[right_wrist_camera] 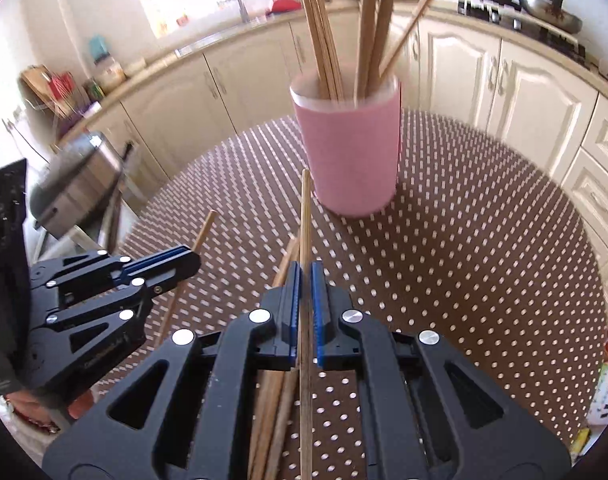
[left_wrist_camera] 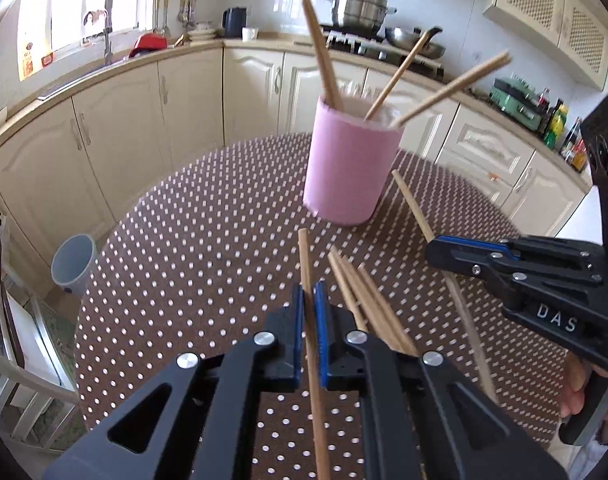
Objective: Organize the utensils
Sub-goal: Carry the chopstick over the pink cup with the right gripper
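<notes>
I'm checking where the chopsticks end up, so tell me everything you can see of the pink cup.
The pink cup is a plain, matte, straight-walled cylinder with a pale inner rim and no handle. It stands upright on the brown polka-dot tablecloth, beyond both grippers. Several wooden chopsticks stand inside, leaning outward in different directions above the rim. Neither gripper touches it. Whether the chopstick end near its base touches it cannot be told.
</notes>
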